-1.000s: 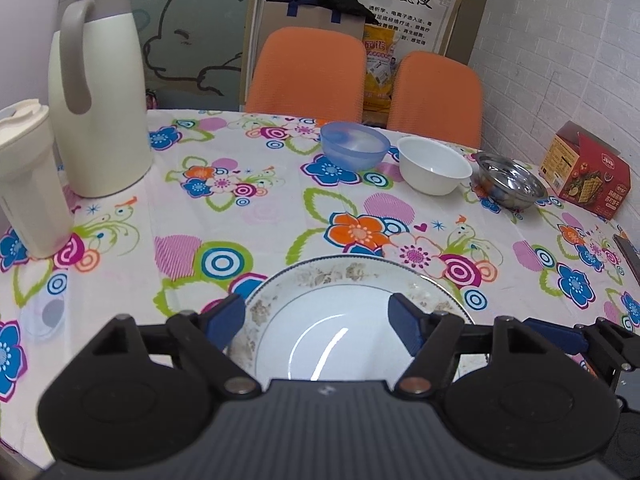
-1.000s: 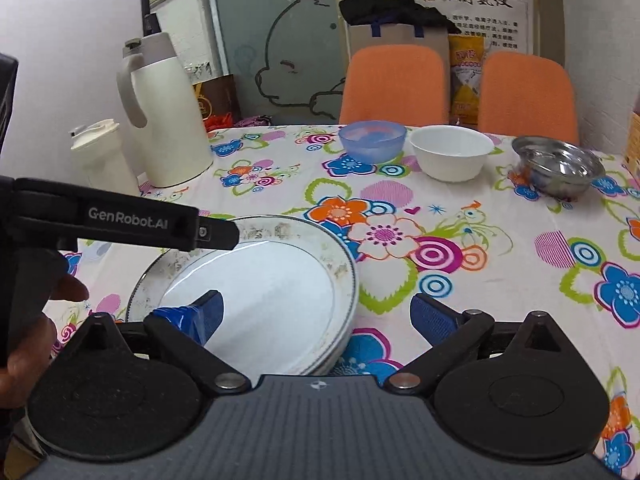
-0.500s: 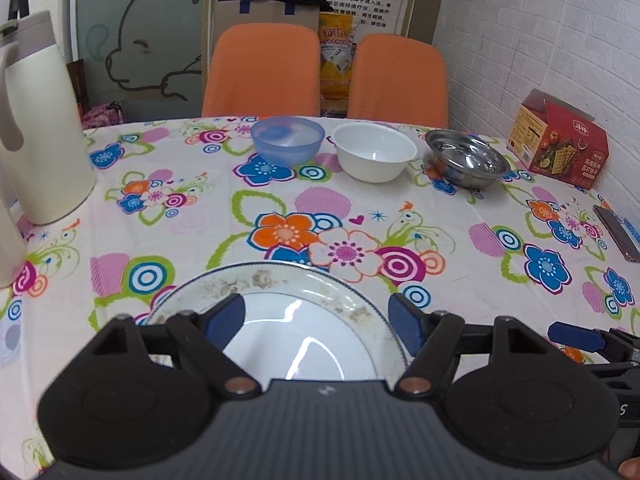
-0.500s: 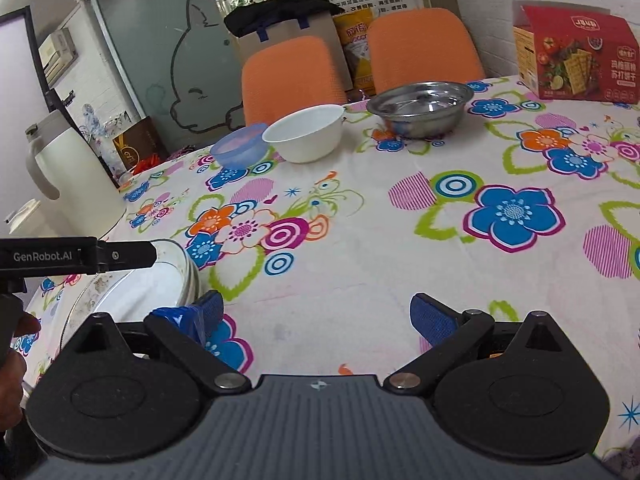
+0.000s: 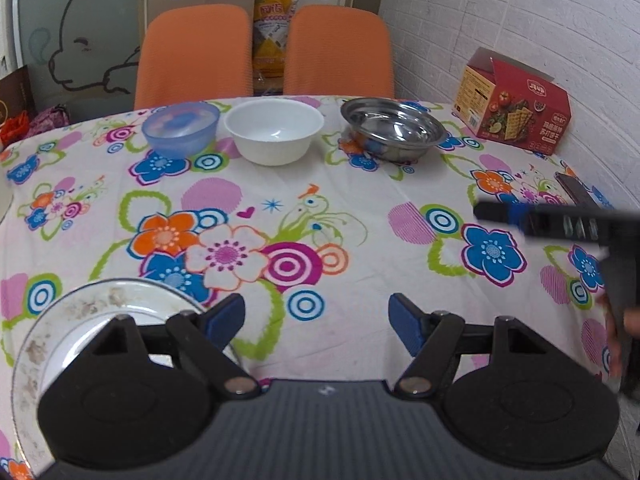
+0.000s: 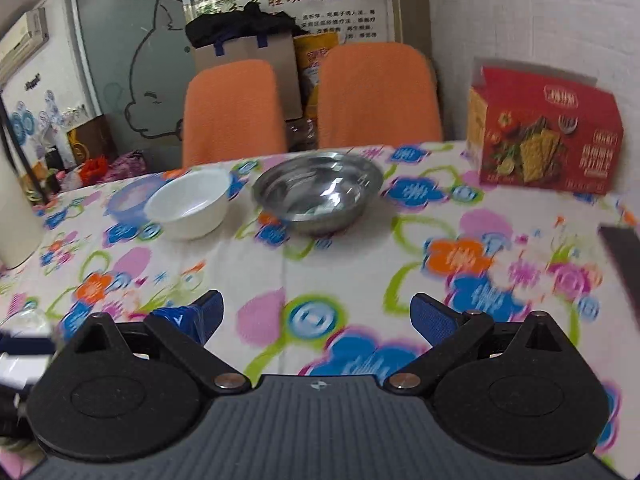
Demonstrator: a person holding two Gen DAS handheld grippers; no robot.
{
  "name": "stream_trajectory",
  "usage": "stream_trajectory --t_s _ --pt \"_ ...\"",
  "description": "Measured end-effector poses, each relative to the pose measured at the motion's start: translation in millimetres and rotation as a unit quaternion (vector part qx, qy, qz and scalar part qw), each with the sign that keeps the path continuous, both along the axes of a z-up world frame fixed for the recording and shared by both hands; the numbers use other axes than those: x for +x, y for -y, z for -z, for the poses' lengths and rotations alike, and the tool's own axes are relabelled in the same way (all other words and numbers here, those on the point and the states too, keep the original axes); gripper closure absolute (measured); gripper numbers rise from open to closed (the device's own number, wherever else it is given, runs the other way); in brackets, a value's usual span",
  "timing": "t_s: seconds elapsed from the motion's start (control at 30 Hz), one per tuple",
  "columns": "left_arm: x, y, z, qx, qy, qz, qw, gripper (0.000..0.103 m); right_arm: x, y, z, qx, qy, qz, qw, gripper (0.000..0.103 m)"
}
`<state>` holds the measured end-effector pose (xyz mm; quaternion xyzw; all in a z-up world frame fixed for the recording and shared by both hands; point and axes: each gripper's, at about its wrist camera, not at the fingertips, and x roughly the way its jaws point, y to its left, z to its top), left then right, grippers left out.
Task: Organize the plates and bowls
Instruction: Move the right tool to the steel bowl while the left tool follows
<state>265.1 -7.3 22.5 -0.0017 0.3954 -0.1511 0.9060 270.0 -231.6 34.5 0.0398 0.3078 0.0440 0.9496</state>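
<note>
Left gripper: jaws wide apart, nothing between them, over bare flowered tablecloth. Plate lies at lower left of the left wrist frame, partly hidden under the gripper body. Right gripper: jaws also spread, empty. Upper centre of the left wrist frame, in a row: blue bowl, white bowl, steel bowl. Red box at upper right.
</note>
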Motion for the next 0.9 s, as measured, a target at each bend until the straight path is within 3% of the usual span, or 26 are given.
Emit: stream_trajectory --t_s 0.17,0.37,0.63,0.9 --pt "12 2 9 -0.011 -0.020 0.005 0.9997 0.032 110 2 -8 -0.045 -0.058 -0.009 0.997 0.015" --pt "24 -18 10 -0.017 -0.030 -0.016 0.9993 0.031 200 -10 37 -0.101 -0.168 -0.012 0.981 0.015" --pt "23 -29 -6 -0.041 -0.015 -0.017 0.9989 0.031 200 -9 45 -0.081 -0.219 -0.025 0.972 0.015" --pt "7 -22 -10 -0.049 -0.011 -0.005 0.9987 0.031 153 -12 44 -0.065 -0.278 -0.080 0.955 0.015"
